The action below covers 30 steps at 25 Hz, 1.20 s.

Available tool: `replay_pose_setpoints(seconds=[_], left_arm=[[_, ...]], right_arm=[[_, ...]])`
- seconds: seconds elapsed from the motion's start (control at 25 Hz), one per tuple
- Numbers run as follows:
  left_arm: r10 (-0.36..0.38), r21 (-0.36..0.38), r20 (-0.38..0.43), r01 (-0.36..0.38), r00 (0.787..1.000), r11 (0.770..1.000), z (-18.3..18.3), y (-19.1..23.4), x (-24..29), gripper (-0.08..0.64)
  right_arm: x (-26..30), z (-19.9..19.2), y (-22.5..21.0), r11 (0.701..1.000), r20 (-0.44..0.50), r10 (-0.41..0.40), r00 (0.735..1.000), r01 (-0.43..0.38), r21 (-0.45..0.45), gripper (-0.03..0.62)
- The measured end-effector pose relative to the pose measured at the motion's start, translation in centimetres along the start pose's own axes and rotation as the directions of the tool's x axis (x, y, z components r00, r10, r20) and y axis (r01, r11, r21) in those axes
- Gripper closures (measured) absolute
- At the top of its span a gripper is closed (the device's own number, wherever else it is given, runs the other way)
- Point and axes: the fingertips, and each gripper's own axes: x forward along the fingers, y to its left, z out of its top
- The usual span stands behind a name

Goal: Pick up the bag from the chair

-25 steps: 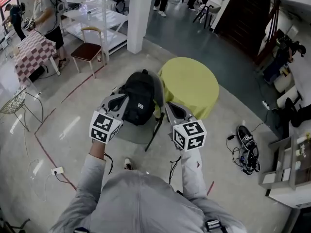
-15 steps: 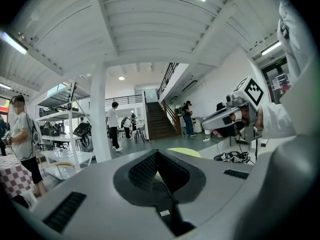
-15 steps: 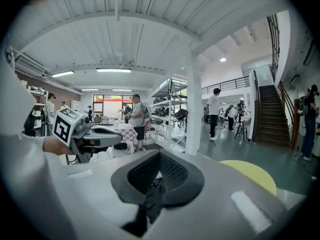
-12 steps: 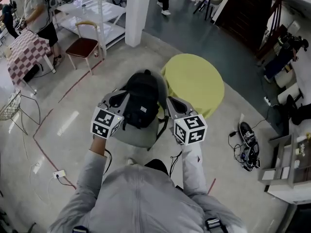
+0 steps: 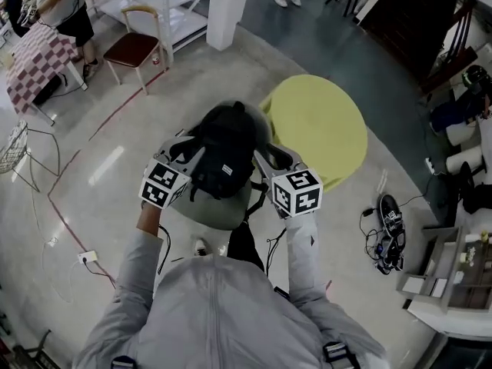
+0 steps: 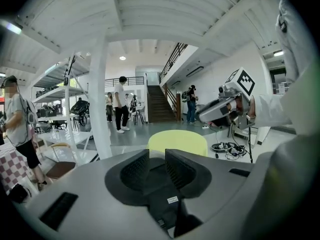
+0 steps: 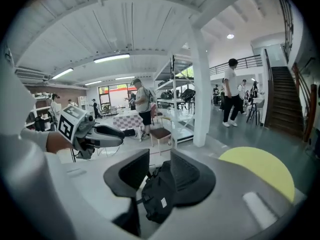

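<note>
Approach step: left hand-held gripper (image 5: 181,147) and right hand-held gripper (image 5: 266,154) flank the black backpack (image 5: 224,146), jaws just opening, gripping nothing; next, clamp its sides

The bag (image 5: 223,148) hides much of the chair (image 5: 215,210) beneath it in the head view.

the black fabric bag (image 5: 223,148) is set on the grey round chair (image 5: 215,211); the yellow round table (image 5: 323,125) is placed behind it, rightward.

Matt black cloth bag (image 5: 223,148), glossy floor (image 5: 84,198)
</note>
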Motion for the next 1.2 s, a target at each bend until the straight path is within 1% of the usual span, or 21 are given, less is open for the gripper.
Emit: replay_pose_setpoints(seconds=[0.12, 0.24, 0.36, 0.48, 0.56, 0.68, 0.76, 0.84, 1.0, 1.04, 1.12, 1.2], left_arm=[[-0.008, -0.002, -0.066, 0.008, 0.998, 1.000, -1.8, 0.3, 2.0, 0.430], [-0.017, -0.002, -0.122, 0.017, 0.992, 1.000, -3.1, 0.7, 4.3, 0.404], [-0.023, -0.030, -0.161, 0.019, 0.987, 0.999, -4.2, 1.3, 6.6, 0.393], [-0.027, -0.025, -0.220, 0.022, 0.975, 0.999, -5.9, 2.0, 9.0, 0.376], [-0.039, -0.006, -0.265, 0.038, 0.964, 0.999, -7.1, 2.3, 10.6, 0.362], [-0.084, 0.012, -0.329, 0.093, 0.941, 0.996, -9.0, 2.1, 12.8, 0.342], [-0.115, 0.009, -0.368, 0.127, 0.923, 0.992, -10.5, 2.0, 14.1, 0.333], [-0.134, -0.002, -0.400, 0.145, 0.907, 0.989, -11.9, 2.1, 15.3, 0.325], [-0.161, -0.007, -0.461, 0.178, 0.873, 0.984, -14.5, 2.3, 17.3, 0.290], [-0.166, -0.008, -0.473, 0.184, 0.866, 0.983, -15.1, 2.3, 17.8, 0.285], [-0.174, -0.020, -0.484, 0.188, 0.858, 0.982, -15.8, 2.2, 18.7, 0.275], [-0.166, -0.028, -0.481, 0.174, 0.861, 0.984, -16.2, 2.5, 19.4, 0.269]], right_arm=[[2.5, -2.0, -1.3, 0.999, -0.073, 0.047, 0.996, -0.048, -0.015, 0.418], [4.9, -3.6, -3.0, 0.996, -0.123, 0.088, 0.989, -0.088, 0.005, 0.384], [7.0, -5.0, -4.4, 0.992, -0.162, 0.128, 0.978, -0.126, 0.024, 0.379], [8.9, -7.0, -5.4, 0.985, -0.208, 0.174, 0.962, -0.169, 0.045, 0.372], [10.1, -8.5, -5.9, 0.979, -0.236, 0.204, 0.950, -0.196, 0.059, 0.359], [11.8, -10.3, -6.1, 0.970, -0.270, 0.243, 0.932, -0.231, 0.074, 0.337], [12.9, -11.5, -6.2, 0.965, -0.293, 0.263, 0.919, -0.254, 0.068, 0.327], [14.1, -12.7, -6.2, 0.960, -0.317, 0.279, 0.906, -0.275, 0.059, 0.306], [16.1, -15.5, -5.9, 0.949, -0.389, 0.310, 0.867, -0.310, 0.064, 0.260], [16.6, -16.1, -5.9, 0.950, -0.402, 0.306, 0.863, -0.307, 0.064, 0.244], [17.5, -16.8, -6.5, 0.958, -0.405, 0.278, 0.871, -0.283, 0.049, 0.235], [18.1, -17.1, -7.1, 0.967, -0.397, 0.242, 0.885, -0.255, 0.019, 0.235]])
